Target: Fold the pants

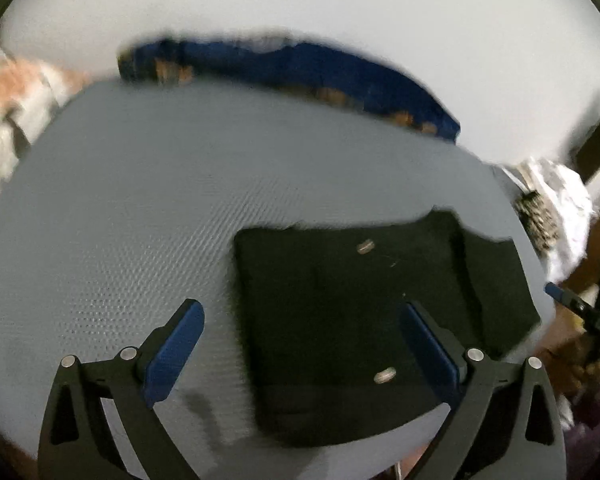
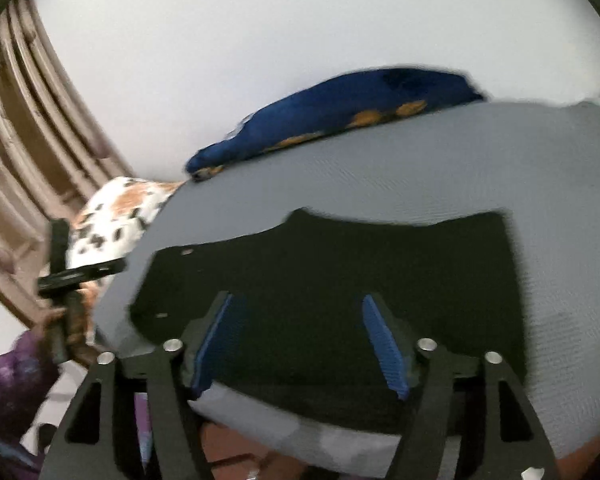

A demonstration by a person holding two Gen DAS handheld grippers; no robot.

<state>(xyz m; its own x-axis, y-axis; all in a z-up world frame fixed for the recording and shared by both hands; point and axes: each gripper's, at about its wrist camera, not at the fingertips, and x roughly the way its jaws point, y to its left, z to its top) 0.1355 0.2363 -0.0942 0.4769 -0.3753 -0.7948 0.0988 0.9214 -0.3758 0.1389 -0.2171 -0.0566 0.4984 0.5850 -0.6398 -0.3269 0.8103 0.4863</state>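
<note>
a: how did the jaws of the left gripper (image 1: pixel 300 344) stand?

b: spread wide, with nothing between the blue pads. they hung above the bed (image 1: pixel 120 200), one pad over bare grey cover and the other over the pants (image 1: pixel 340 312), touching neither as far as i could see.

a: and the right gripper (image 2: pixel 300 340)?

b: its jaws were parted about halfway, also empty. they hovered over the near part of the pants, with the dark cloth showing in the gap between the pads.

a: where did the pants lie?

b: flat on the grey bed near its front edge, folded into a dark block with two metal buttons (image 1: pixel 366 246) facing up. a blue pillow (image 2: pixel 340 120) lay well apart at the far edge by the white wall.

a: any label or writing?

b: none i could read; both views were blurred.
</note>
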